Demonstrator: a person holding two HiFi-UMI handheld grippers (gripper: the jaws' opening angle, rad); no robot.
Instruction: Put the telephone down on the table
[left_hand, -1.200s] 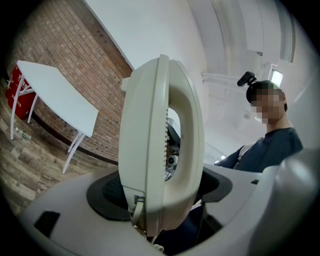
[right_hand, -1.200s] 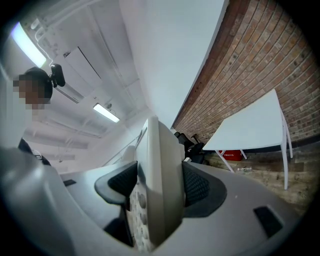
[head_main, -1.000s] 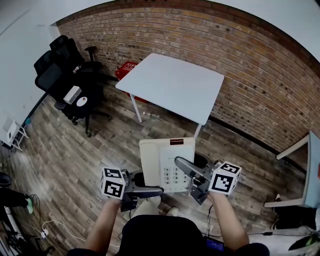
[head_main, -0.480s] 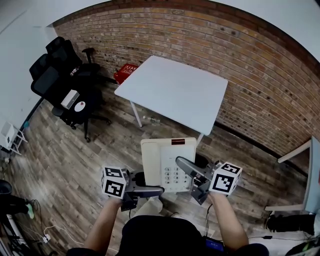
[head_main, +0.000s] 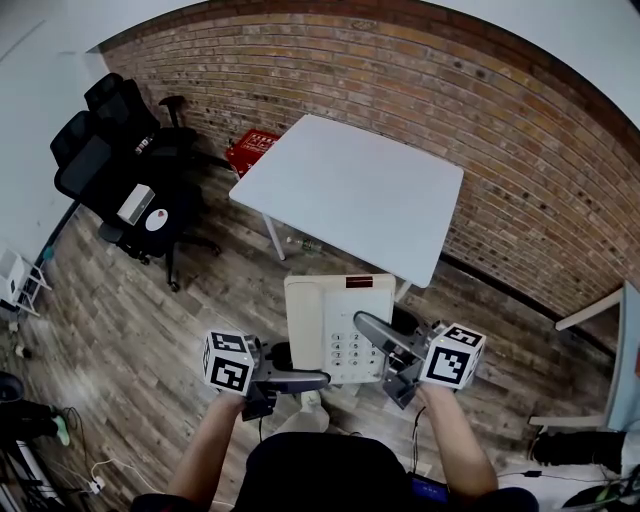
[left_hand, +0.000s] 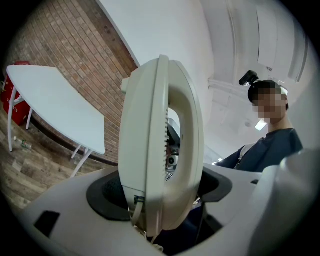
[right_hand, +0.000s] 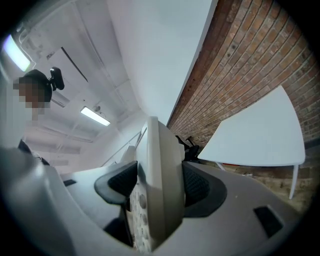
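Head view: both forearms reach forward side by side and level. The left gripper (head_main: 318, 379) and right gripper (head_main: 368, 336) carry the telephone (head_main: 335, 322) flat between them, keypad up. It hangs over the wooden floor (head_main: 150, 320), and the white table (head_main: 350, 185) lies beyond the jaw tips, clear of it.

Left gripper view: the jaws pinch the telephone's handset side, and the dark pads (left_hand: 106, 192) press on both faces.

Right gripper view: the jaws clamp the keypad edge, with the telephone filling the gap between them and the table off past the tips.
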